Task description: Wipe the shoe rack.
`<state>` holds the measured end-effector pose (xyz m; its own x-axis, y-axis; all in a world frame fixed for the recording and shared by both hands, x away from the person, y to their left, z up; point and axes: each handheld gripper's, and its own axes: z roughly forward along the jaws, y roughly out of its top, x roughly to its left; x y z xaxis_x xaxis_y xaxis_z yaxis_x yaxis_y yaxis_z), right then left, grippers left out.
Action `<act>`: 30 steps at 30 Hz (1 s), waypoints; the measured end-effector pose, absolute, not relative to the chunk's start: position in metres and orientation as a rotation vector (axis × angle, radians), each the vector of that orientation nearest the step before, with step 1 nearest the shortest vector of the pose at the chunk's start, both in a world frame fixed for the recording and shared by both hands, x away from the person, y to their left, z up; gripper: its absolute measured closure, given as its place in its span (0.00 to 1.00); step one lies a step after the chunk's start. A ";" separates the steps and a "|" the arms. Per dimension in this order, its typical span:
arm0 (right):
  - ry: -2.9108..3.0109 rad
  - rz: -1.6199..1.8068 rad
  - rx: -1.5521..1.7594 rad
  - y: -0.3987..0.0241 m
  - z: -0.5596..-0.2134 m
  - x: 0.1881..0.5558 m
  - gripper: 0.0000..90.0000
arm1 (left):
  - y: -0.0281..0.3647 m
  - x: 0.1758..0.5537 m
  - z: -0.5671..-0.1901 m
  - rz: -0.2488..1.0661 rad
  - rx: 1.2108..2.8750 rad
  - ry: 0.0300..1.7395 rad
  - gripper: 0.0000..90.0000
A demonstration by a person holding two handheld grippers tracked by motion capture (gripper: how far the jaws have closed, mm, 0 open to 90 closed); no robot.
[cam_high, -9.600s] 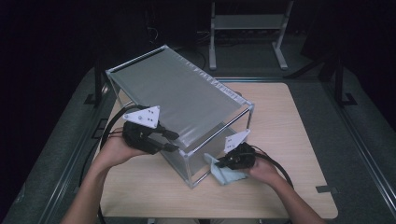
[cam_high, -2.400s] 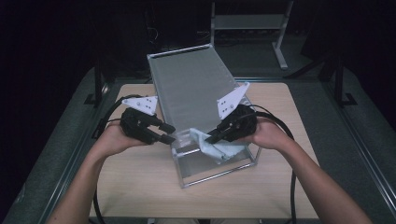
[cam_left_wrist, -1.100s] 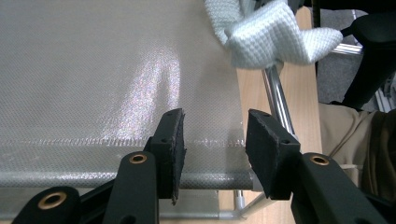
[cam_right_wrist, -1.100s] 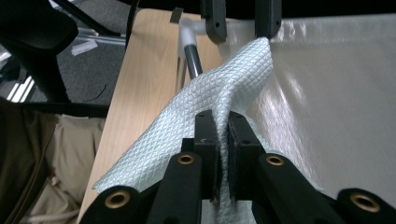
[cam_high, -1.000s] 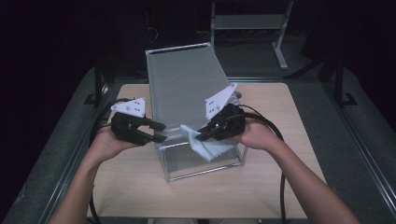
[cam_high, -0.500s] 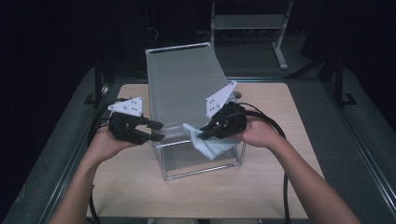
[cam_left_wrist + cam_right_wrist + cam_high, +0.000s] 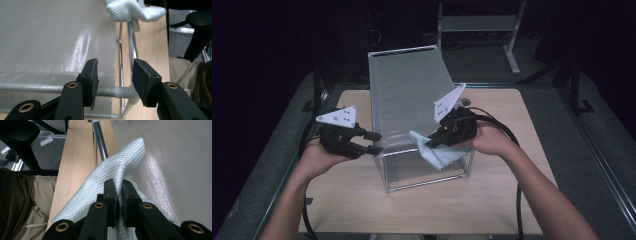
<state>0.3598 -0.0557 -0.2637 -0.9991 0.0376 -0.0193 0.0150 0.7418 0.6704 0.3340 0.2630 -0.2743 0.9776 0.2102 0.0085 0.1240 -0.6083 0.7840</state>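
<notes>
A tall box (image 7: 407,100) with a metal frame and clear ribbed panels lies tilted on the wooden table (image 7: 502,195). My right gripper (image 7: 430,144) is shut on a white quilted cloth (image 7: 439,154) and holds it against the box's upper panel near the front edge. In the right gripper view the cloth (image 7: 120,167) is pinched between the jaws of the gripper (image 7: 119,187), over the panel (image 7: 175,157). My left gripper (image 7: 377,142) stands open at the box's front left corner. Its jaws have just been opening, and the frame's corner (image 7: 122,91) shows in the gap of the gripper (image 7: 115,75), untouched.
A metal stand (image 7: 477,22) rises behind the table in the dark. Black cables (image 7: 507,132) trail from both grippers across the tabletop. Bare wood lies in front of the box and to its right. A person's trousers (image 7: 32,202) show at the table's near edge.
Since the oldest frame the box has been turned end-on, and the cloth has come off the table onto its panel. Over the last second the left gripper's jaws spread slightly; the hands barely moved.
</notes>
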 end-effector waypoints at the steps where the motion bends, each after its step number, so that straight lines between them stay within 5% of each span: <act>1: 2.903 1.116 0.046 -0.056 -0.264 0.360 0.92 | 0.262 0.332 -0.274 0.121 2.238 0.222 0.61; 8: 2.884 1.116 0.067 -0.053 -0.264 0.363 0.92 | 0.258 0.328 -0.282 0.117 2.269 0.196 0.66; 15: 2.876 1.119 0.035 -0.039 -0.264 0.361 0.93 | 0.250 0.332 -0.290 0.132 2.345 0.169 0.87; 24: 2.903 1.094 0.049 -0.043 -0.262 0.364 0.93 | 0.253 0.334 -0.291 0.105 2.323 0.166 0.87; 26: 2.903 1.088 0.039 -0.040 -0.262 0.363 0.93 | 0.256 0.334 -0.289 0.081 2.310 0.197 0.75; 30: 2.901 1.090 0.039 -0.042 -0.262 0.364 0.93 | 0.257 0.332 -0.287 0.126 2.325 0.179 0.87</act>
